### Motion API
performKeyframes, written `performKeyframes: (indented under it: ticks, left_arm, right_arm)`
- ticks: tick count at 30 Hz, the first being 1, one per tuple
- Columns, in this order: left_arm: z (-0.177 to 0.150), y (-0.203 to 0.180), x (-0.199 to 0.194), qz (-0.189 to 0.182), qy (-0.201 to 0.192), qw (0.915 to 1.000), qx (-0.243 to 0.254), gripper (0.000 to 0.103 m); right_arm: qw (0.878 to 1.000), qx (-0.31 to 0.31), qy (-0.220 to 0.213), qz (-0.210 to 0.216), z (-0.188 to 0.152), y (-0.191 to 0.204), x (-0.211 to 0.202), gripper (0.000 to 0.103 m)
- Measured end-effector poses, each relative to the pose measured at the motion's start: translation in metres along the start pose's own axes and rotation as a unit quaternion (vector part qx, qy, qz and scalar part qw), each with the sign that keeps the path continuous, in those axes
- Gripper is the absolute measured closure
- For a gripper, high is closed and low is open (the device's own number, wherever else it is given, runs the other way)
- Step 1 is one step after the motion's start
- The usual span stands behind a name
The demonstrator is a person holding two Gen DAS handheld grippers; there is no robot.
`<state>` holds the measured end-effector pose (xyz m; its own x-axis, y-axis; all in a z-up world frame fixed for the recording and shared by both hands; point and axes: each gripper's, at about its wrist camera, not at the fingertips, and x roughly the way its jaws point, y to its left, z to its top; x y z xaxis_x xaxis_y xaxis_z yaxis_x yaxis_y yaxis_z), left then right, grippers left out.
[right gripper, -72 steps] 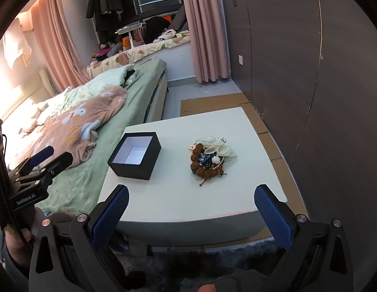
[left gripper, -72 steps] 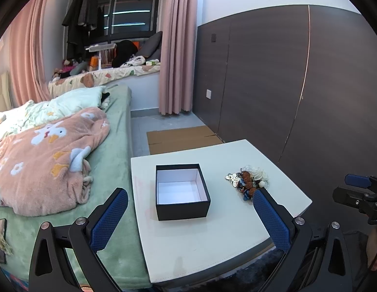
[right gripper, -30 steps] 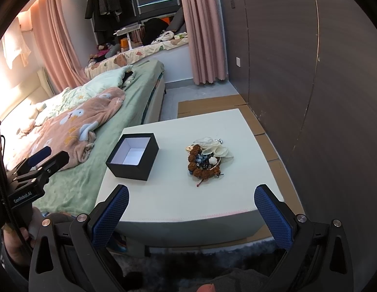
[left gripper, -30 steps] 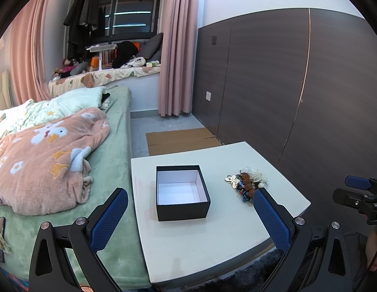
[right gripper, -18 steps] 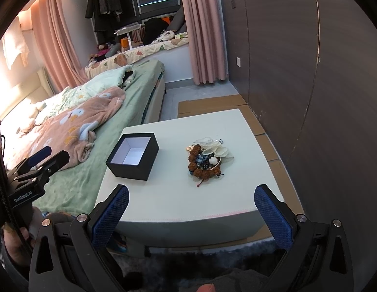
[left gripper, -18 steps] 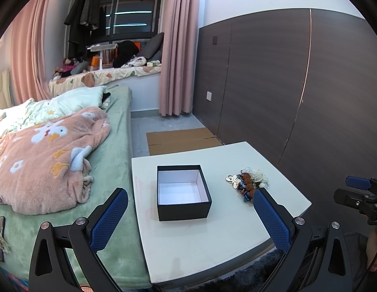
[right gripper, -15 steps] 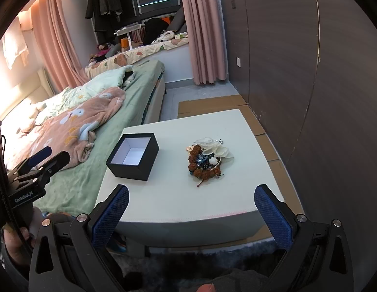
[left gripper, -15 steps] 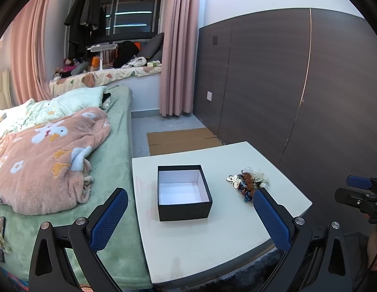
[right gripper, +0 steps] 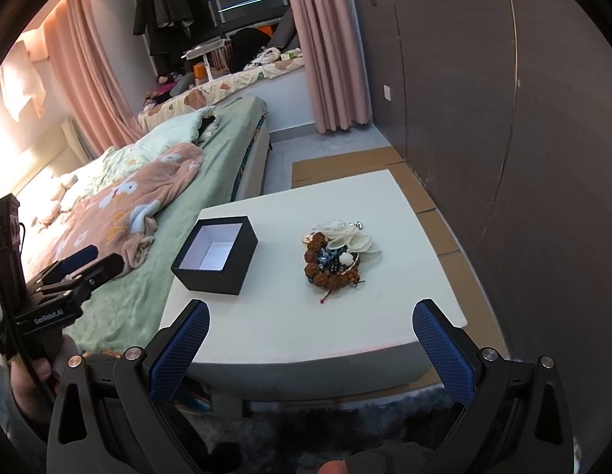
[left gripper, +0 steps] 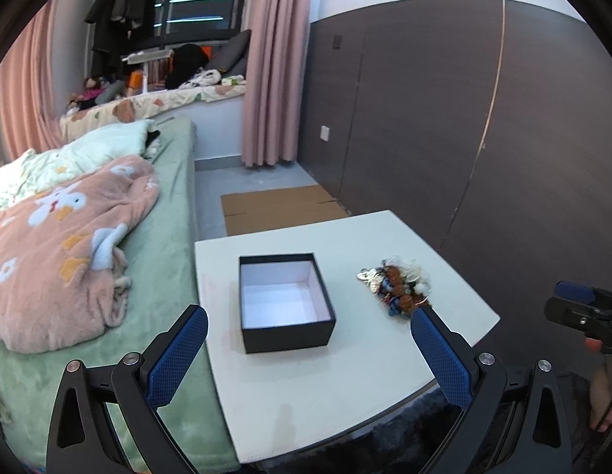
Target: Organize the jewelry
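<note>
Brown wooden beads, pale shell-like discs and a few blue and silver bits make up one jewelry pile, lying on the white table toward its right side. I cannot count the separate pieces in the tangle. One black box with a white lining sits open to the left of the pile, well apart from it, and I see nothing in it.

Almost nothing has changed in the last couple of seconds: the pile and the box lie where they did, and my two views have only drifted slightly. I read that as the task not having begun; no piece has reached the box yet.

Two grippers are in play. My left gripper is spread wide and empty, hanging in front of the table with the box between its blue pads as the camera sees it. My right gripper is equally spread and empty, short of the table's near edge and pointing toward the pile.

Beyond the table I count one bed with a pink blanket, and one flat sheet of cardboard on the floor.
</note>
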<state>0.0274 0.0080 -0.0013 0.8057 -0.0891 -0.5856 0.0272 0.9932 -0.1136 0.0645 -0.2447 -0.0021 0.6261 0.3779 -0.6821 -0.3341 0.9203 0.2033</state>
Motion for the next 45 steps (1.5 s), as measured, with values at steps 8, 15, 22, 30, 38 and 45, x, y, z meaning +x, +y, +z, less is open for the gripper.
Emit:
performKeyframes:
  ticks: [8, 15, 22, 30, 38, 45]
  left_arm:
    - [0.027, -0.015, 0.013, -0.039, -0.007, 0.999, 0.023, 0.001]
    - [0.049, -0.022, 0.038, -0.072, 0.011, 0.9972, 0.015, 0.005]
    - [0.074, -0.027, 0.056, -0.078, 0.011, 0.9967, 0.018, 0.006]
    - [0.09, -0.031, 0.097, -0.088, 0.045, 0.9951, 0.001, 0.019]
    - [0.075, -0.036, 0.154, -0.104, 0.084, 0.991, -0.006, 0.036]
    - [0.064, -0.038, 0.185, -0.114, 0.112, 0.987, -0.015, 0.037]
  right_arm:
    - [0.997, 0.068, 0.02, 0.005, 0.005, -0.039, 0.024, 0.016]
    - [0.992, 0.12, 0.031, 0.032, 0.033, -0.05, 0.041, 0.016]
    - [0.987, 0.148, 0.054, 0.042, 0.072, -0.056, 0.07, 0.025]
    - [0.979, 0.177, 0.088, 0.048, 0.092, -0.065, 0.111, 0.042]
    - [0.972, 0.187, 0.126, 0.062, 0.076, -0.084, 0.164, 0.048]
    - [0.969, 0.178, 0.159, 0.057, 0.071, -0.085, 0.198, 0.048]
